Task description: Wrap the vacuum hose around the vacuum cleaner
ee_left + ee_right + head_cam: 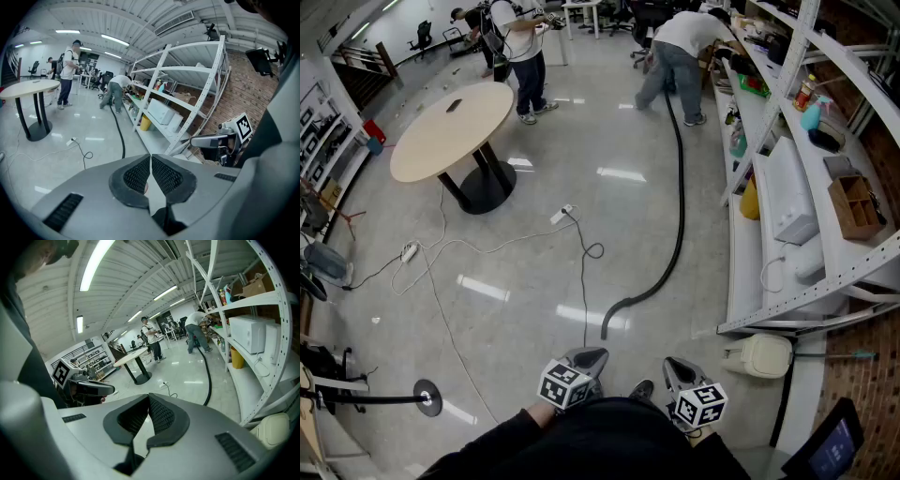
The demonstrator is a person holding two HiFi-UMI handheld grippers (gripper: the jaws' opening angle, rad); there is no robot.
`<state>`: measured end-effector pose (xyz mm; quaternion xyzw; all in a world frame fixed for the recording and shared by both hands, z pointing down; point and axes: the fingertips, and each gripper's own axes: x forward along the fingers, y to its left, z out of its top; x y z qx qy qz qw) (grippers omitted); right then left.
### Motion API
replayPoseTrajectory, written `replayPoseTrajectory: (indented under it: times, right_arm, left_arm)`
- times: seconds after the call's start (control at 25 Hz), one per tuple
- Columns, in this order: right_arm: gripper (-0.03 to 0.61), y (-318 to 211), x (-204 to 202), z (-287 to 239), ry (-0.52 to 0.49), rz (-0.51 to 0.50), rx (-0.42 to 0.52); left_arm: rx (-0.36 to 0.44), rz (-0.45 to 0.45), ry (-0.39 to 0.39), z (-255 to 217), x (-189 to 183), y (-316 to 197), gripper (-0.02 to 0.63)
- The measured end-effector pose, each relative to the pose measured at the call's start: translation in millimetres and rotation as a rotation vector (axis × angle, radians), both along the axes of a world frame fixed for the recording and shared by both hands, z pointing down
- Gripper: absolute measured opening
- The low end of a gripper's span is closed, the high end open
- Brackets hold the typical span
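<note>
A long black vacuum hose (678, 211) lies on the shiny floor. Its near end (606, 326) sits just ahead of me, and it runs away to a person bending over by the shelves (680, 47). I cannot make out the vacuum cleaner itself. My left gripper (590, 356) and right gripper (676, 366) are held low near my body, both shut and empty, short of the hose end. In the left gripper view the hose (120, 133) lies far beyond the shut jaws (150, 158). In the right gripper view the hose (208, 376) runs along the shelf beyond the shut jaws (148, 398).
White metal shelving (787, 187) with boxes and appliances lines the right side. A cream container (759, 356) sits at its near foot. A round table (455, 127) stands at the far left, with a power strip (562, 215) and thin cables nearby. A second person (523, 56) stands at the back.
</note>
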<state>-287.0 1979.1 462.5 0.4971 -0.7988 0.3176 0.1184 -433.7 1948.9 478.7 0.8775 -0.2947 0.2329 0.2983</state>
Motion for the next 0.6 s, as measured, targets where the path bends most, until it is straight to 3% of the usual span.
replayPoseTrajectory:
  times: [0.6]
  right_arm:
    - [0.015, 15, 27, 7, -0.032, -0.026, 0.001]
  left_arm:
    - [-0.005, -0.003, -0.045, 3, 29, 20, 0.031]
